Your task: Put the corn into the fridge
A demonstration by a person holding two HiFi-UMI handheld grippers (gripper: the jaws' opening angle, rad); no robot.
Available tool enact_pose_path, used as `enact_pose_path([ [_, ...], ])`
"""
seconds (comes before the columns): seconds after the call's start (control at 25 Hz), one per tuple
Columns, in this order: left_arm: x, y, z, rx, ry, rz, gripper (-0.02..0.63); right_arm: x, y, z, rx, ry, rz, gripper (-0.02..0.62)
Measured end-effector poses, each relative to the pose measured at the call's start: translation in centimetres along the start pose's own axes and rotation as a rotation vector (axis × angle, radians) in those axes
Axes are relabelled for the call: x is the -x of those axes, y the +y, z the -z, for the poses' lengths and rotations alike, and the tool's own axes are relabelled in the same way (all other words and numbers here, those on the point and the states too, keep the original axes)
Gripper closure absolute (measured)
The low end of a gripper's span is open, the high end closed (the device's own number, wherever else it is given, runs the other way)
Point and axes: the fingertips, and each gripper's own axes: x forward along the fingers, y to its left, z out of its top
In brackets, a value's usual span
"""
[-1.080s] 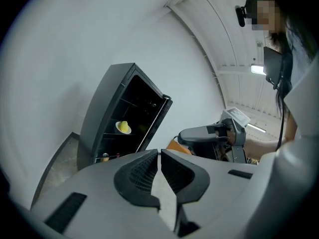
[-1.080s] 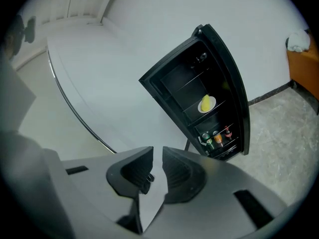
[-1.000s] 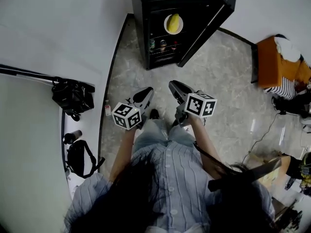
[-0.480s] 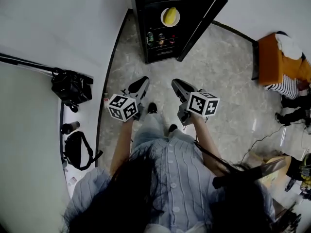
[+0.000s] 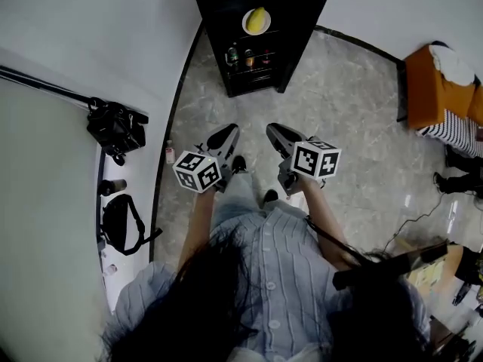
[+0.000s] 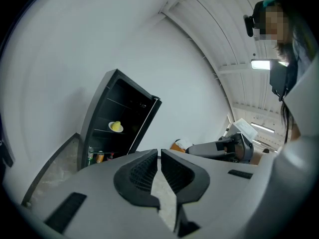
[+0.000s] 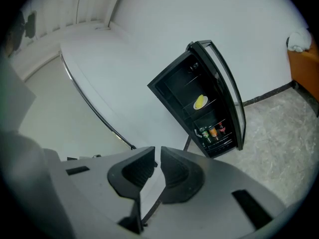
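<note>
- While its door stands open, one black fridge (image 5: 215, 21) stands upright against the white wall at the top of the head view, well apart from the person and both grippers.
- One orange seat (image 5: 426, 89) sits at the right edge of the head view, with something white lying on top of it.
- Two black bags rest on the white surface (image 5: 45, 202) to the left. The upper bag (image 5: 115, 127) and the lower bag (image 5: 121, 225) lie apart, with one small dark cup (image 5: 112, 187) between them.
- Two grippers are held side by side over the stone floor (image 5: 347, 127), both pointing toward the fridge. Each carries one marker cube.
- The left gripper (image 6: 159, 151) is clenched. Its ribbed pads are drawn together to a thin slit, nothing sits between them, and it touches nothing.
- The right gripper (image 7: 158, 149) is also clenched and empty. Its jaws have just been closing and now stand together, grasping nothing.
- Three drinks (image 7: 213, 132) stand in a row on the fridge's lowest shelf: one green, one orange and one red.
- One white plate (image 5: 246, 24) sits on a middle shelf of the fridge.
- One yellow corn (image 5: 257, 19) lies on that plate, inside the fridge and clear of both grippers.
</note>
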Motion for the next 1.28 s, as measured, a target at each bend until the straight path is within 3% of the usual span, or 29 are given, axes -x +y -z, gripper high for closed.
enact_pose_path([
  [0.68,2.7,-12.0,5.3,-0.056,-0.032,0.002,0.592,9.7,0.5,5.2,0.07,0.018,-0.079,0.552],
  [1.28,5.2,-13.6,5.4,-0.101,-0.041,-0.018,0.592,10.3,2.7,7.1,0.12,0.045,-0.118,0.554],
])
